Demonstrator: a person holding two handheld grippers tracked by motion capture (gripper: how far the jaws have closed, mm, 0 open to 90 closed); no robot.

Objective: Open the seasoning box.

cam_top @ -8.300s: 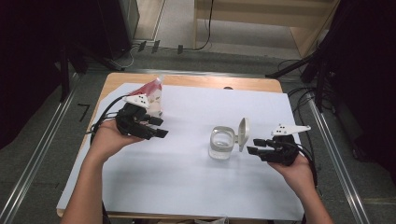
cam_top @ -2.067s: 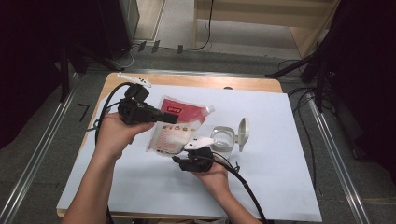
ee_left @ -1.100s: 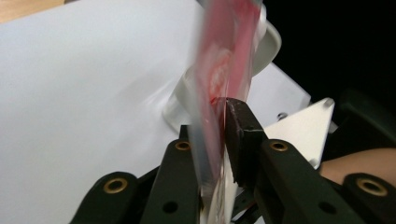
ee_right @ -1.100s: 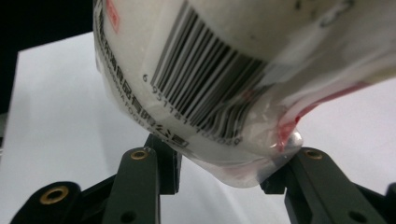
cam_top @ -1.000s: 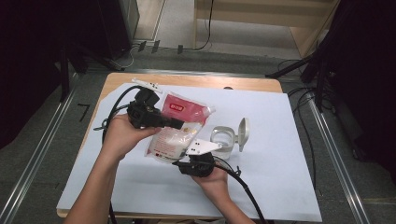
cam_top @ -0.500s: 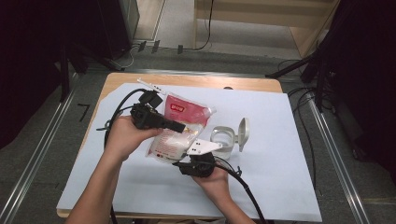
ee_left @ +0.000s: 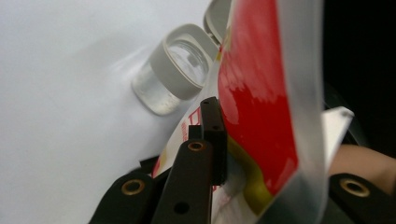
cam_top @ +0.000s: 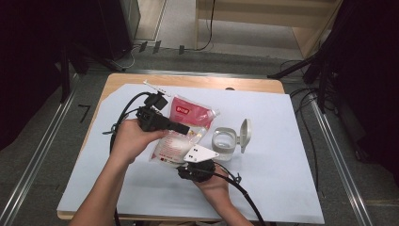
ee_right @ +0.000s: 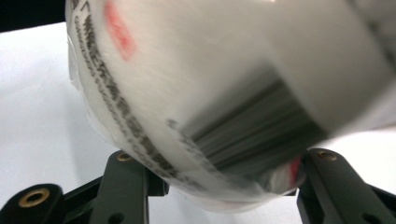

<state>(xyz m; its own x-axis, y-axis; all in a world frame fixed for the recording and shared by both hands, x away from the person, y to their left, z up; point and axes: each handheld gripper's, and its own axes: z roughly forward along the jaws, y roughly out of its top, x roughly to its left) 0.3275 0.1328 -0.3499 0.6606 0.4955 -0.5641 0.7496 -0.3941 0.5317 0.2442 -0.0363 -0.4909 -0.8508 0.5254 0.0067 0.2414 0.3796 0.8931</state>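
Note:
A red and white pouch (cam_top: 190, 115) is held tilted over the white sheet (cam_top: 282, 155), red top end away from me. My left gripper (cam_top: 184, 128) comes in from the left and is shut on the pouch (ee_left: 257, 93) near its middle edge; one finger (ee_left: 212, 135) presses on the film. My right gripper (cam_top: 182, 165) sits at the pouch's lower white end (ee_right: 210, 70). Its jaws have just been opening, and that end lies loosely between them. A clear jar (cam_top: 223, 141) with its flip lid (cam_top: 245, 134) open stands just right of the pouch.
The white sheet covers most of a wooden table (cam_top: 197, 81). Black cables (cam_top: 244, 193) trail from both grippers toward me. Free sheet lies to the right of the jar (ee_left: 175, 70) and along the near left. Metal floor rails (cam_top: 329, 141) flank the table.
The left gripper has edged right along the pouch and its jaws have closed on it. The right gripper has stayed under the pouch's lower end.

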